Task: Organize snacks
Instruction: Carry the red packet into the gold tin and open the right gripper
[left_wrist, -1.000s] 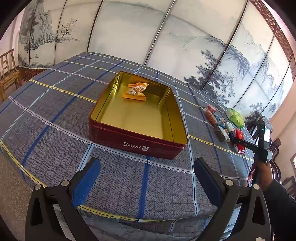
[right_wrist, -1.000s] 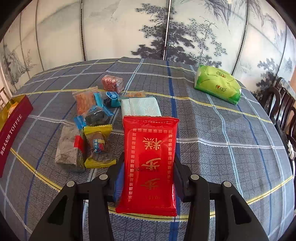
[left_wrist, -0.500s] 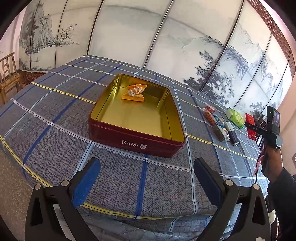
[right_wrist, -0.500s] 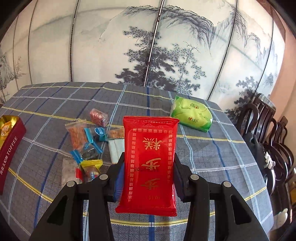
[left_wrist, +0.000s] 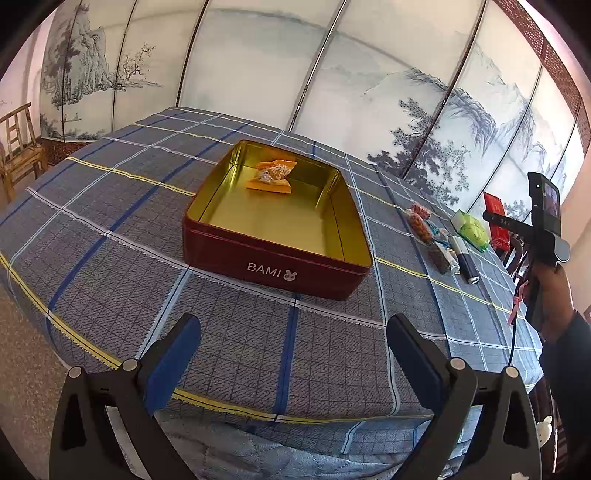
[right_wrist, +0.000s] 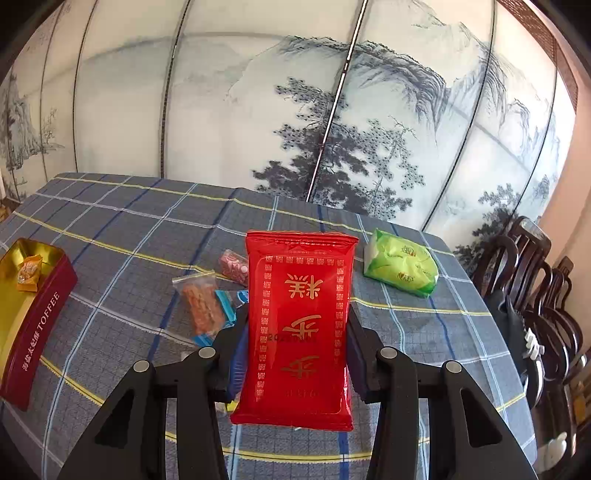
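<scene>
Red snack packet (right_wrist: 297, 325) sits centre frame in the right wrist view, upright, pinched at both side edges by the right tongs (right_wrist: 295, 354), lifted clear of the desk (right_wrist: 122, 221); in the left wrist view the same packet (left_wrist: 495, 218) shows small at the right edge, above the cloth. Loose snacks lie on the plaid cloth behind it: orange snack bag (right_wrist: 201, 302) left of centre, pink candy (right_wrist: 232, 264) just above that, green packet (right_wrist: 402, 267) to the upper right, well apart from the others (a few more wrappers are hidden behind the packet). Red tin (left_wrist: 275, 221) is open, mid-frame in the left view, gold inside, one orange wrapped snack (left_wrist: 273, 175) at its far end. Left tongs (left_wrist: 293, 350) are spread wide, holding nothing, bottom of frame near the desk edge.
</scene>
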